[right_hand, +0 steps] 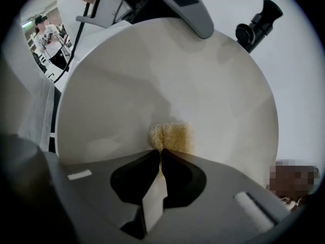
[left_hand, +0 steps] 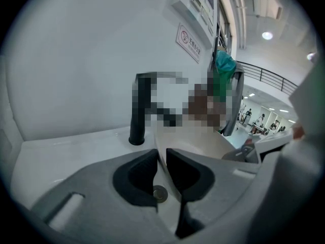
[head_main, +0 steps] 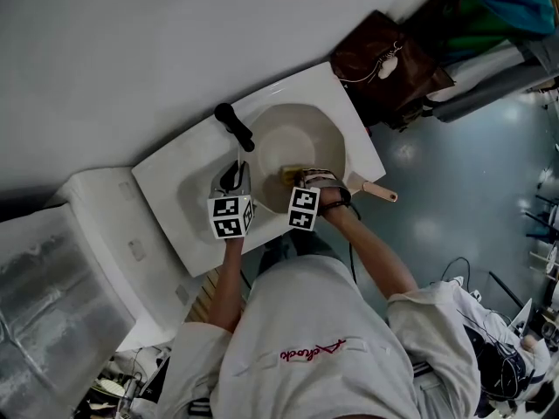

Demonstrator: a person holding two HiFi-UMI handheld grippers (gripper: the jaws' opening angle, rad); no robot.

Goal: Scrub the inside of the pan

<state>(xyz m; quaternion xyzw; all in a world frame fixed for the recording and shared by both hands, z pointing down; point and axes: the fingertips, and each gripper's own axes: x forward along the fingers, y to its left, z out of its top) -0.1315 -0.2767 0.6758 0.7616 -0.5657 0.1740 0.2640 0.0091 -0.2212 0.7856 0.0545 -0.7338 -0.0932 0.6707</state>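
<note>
- The white sink (head_main: 171, 178) sits against the wall. The pan is inside its bowl.
- The left gripper (left_hand: 161, 159) is at about 8 o'clock on the pan. Its jaws are pinched nearly together on the thin pan edge, holding it steady.
- The black tap (head_main: 234, 126) stands at about 10 o'clock from the pan.
- The cream pan (head_main: 301, 138) lies in the middle, open side up. Its handle (head_main: 381, 191) points to about 4 o'clock.
- The right gripper (right_hand: 161, 151) has its jaws squeezed tight on a yellow sponge (right_hand: 172, 135). The sponge is touching the inside of the pan near 6 o'clock.
- What could go wrong: the left jaws only hold a thin edge. I think a hard push with the sponge could make the pan slip out or tip.
- Only a small bit of sponge is in the right jaws. I think hard rubbing could pull it free.
- Writing: a wall sign (left_hand: 190, 42) has a red circle, but its words are too small to read. The person's white shirt has red curly writing (head_main: 313, 350) that I cannot read either.
</note>
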